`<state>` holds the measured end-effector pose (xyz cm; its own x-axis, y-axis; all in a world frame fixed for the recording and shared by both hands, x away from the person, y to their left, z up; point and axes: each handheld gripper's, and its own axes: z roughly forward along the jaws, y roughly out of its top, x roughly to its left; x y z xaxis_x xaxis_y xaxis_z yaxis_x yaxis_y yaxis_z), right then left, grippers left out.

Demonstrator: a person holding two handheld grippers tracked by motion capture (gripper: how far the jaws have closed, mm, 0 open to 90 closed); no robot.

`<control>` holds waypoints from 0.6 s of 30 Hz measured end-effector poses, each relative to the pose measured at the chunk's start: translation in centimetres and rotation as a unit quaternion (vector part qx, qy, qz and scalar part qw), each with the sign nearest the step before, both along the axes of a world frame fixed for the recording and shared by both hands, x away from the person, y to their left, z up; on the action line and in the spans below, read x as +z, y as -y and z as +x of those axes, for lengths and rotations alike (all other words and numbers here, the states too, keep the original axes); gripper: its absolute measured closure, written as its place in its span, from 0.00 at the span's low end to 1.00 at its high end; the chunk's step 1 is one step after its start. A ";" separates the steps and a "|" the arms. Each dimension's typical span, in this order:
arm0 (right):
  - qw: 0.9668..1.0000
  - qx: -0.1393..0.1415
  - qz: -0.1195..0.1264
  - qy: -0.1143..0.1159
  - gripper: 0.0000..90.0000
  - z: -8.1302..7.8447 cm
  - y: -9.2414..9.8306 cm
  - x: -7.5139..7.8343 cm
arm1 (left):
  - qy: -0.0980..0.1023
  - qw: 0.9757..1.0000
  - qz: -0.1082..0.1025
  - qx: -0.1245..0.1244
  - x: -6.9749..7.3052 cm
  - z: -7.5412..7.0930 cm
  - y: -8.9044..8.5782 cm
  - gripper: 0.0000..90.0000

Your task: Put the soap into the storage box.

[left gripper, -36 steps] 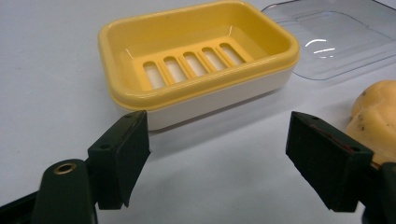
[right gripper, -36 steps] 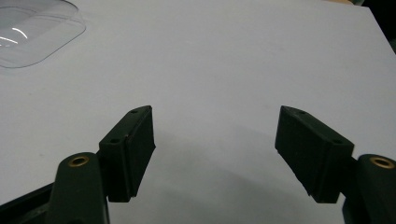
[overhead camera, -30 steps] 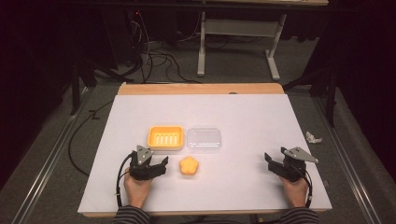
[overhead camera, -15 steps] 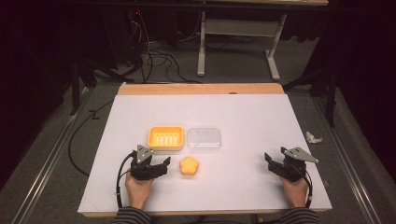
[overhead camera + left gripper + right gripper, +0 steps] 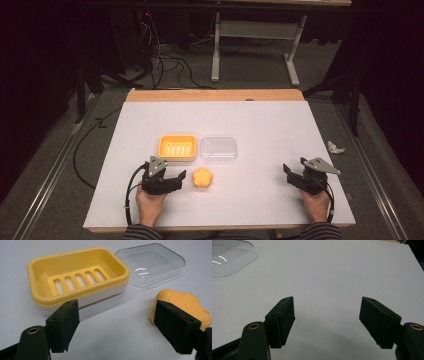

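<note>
A yellow soap dish (image 5: pixel 177 147) (image 5: pixel 75 277) with a slotted drain insert sits on the white table (image 5: pixel 260 125). Right beside it lies a clear plastic lid (image 5: pixel 218 149) (image 5: pixel 151 262) (image 5: pixel 229 255). An orange flower-shaped soap (image 5: pixel 202 177) (image 5: pixel 185 306) lies in front of them. My left gripper (image 5: pixel 172 179) (image 5: pixel 120 327) rests low on the table just left of the soap, open, with the soap behind its right jaw. My right gripper (image 5: pixel 292 175) (image 5: pixel 327 322) stands open at the front right, nothing between its jaws.
A crumpled white scrap (image 5: pixel 336 147) lies off the table's right edge. A wooden strip (image 5: pixel 215 95) borders the far edge. Cables (image 5: pixel 165 65) and a desk frame (image 5: pixel 255 55) stand on the floor behind.
My left gripper has edged slightly right, toward the soap. The right gripper has not moved.
</note>
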<state>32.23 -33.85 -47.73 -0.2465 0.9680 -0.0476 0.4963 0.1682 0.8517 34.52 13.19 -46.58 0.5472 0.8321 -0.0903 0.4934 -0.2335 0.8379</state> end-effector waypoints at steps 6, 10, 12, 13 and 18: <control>1.000 0.000 -0.002 0.001 0.32 0.0 0.0 0.0 | 0.001 1.000 0.008 -0.021 0.4 -0.2 0.7 0.22; 1.000 0.001 -0.004 0.000 0.32 0.0 0.0 0.0 | 0.001 0.999 0.007 -0.035 0.7 -0.4 1.2 0.22; 1.000 0.001 -0.004 0.000 0.32 0.0 0.0 0.0 | -0.001 0.999 0.007 -0.039 0.8 -0.4 1.3 0.22; 1.000 0.000 -0.003 0.000 0.32 0.0 0.0 0.0 | -0.001 0.999 0.007 -0.041 0.9 -0.5 1.4 0.22; 1.000 0.000 -0.004 0.000 0.32 0.0 0.0 0.0 | -0.001 0.999 0.000 -0.052 1.1 -0.7 1.9 0.22</control>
<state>32.23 -33.83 -47.72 -0.2465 0.9676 -0.0556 0.4957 0.1752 0.8507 33.86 11.29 -45.51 0.6301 0.7711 -0.0916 0.4682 -0.2831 0.8370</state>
